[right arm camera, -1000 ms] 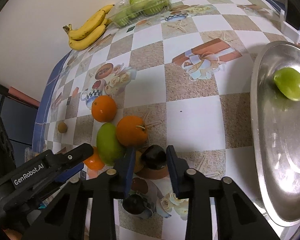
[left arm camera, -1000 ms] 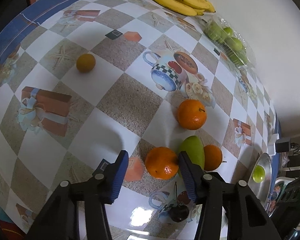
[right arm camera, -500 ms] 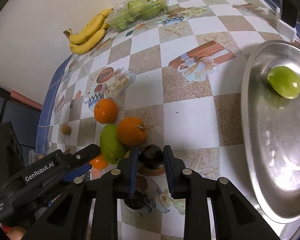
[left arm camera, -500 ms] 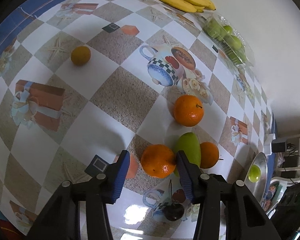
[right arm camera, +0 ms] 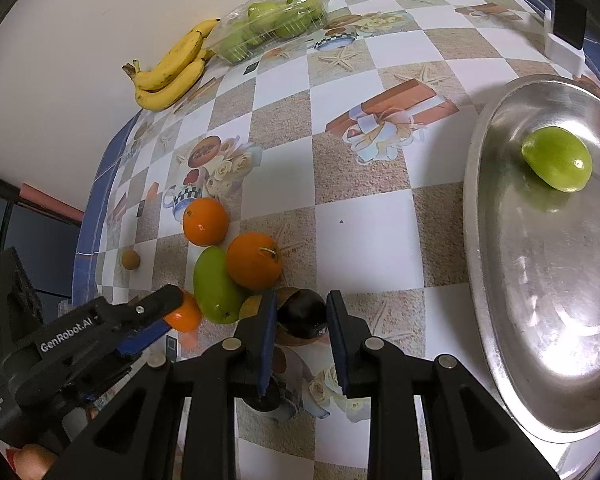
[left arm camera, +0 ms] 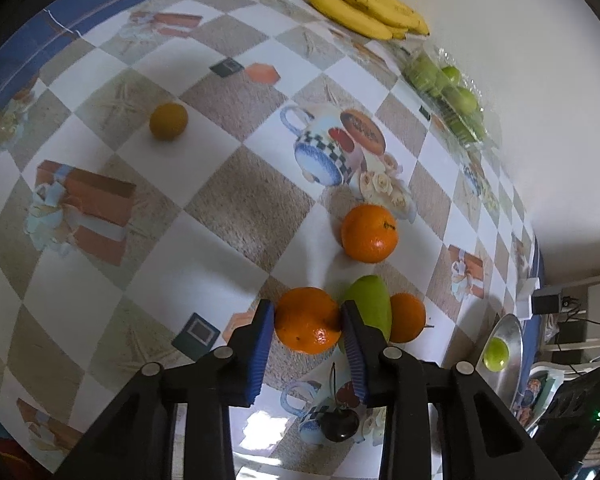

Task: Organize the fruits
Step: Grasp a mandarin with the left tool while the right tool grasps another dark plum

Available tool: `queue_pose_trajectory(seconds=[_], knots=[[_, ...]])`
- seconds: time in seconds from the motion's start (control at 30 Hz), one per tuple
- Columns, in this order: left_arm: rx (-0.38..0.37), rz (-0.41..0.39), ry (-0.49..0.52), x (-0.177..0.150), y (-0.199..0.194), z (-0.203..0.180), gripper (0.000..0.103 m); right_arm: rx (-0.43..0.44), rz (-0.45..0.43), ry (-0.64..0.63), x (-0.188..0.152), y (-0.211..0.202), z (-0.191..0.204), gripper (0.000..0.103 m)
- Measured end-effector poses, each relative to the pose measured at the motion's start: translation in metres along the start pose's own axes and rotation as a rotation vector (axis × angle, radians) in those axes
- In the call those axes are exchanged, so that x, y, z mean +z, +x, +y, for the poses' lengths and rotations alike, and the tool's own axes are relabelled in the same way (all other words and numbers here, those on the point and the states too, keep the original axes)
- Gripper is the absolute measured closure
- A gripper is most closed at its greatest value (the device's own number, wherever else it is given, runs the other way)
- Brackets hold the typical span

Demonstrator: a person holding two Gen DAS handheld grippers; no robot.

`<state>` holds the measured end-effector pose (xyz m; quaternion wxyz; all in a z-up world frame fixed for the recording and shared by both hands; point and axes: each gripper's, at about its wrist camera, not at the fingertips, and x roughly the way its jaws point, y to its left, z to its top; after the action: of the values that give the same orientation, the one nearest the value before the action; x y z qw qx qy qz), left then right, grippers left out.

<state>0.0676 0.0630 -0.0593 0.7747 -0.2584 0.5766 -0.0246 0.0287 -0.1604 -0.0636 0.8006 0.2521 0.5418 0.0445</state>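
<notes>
In the left wrist view my left gripper [left arm camera: 308, 316] has an orange [left arm camera: 308, 320] between its blue pads. The jaws are closing and both pads touch its sides. A green mango [left arm camera: 370, 308] leans on that orange, with a second orange [left arm camera: 408, 318] behind it and a third [left arm camera: 370, 232] farther off. In the right wrist view my right gripper [right arm camera: 301, 308] is shut on a dark round fruit [right arm camera: 302, 314] on the tablecloth, beside the mango [right arm camera: 214, 284] and an orange [right arm camera: 254, 260]. A metal tray [right arm camera: 500, 280] to the right holds one green fruit [right arm camera: 558, 164].
Bananas [right arm camera: 172, 68] and a clear plastic box of green fruit [right arm camera: 272, 28] lie along the wall. A small yellow-brown fruit [left arm camera: 168, 121] sits alone at the left. A dark cherry [left arm camera: 340, 426] lies under my left gripper. A white holder [right arm camera: 564, 40] stands behind the tray.
The left jaws have closed in from wide apart until they touch the orange. The right gripper stays shut on the dark fruit, almost in the same place.
</notes>
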Motion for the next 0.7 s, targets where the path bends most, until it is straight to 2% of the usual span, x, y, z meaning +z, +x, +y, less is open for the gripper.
queue_pose_trajectory(seconds=[0.33,0.7], knots=[[-0.002,-0.089,0.022,0.005,-0.023,-0.005,0.067,0.009,-0.018,0.005,0.001,-0.012,-0.003,0.077],[0.012,-0.120,0.055,0.003,-0.030,-0.013,0.067,0.010,-0.061,0.013,0.001,-0.034,-0.008,0.077]])
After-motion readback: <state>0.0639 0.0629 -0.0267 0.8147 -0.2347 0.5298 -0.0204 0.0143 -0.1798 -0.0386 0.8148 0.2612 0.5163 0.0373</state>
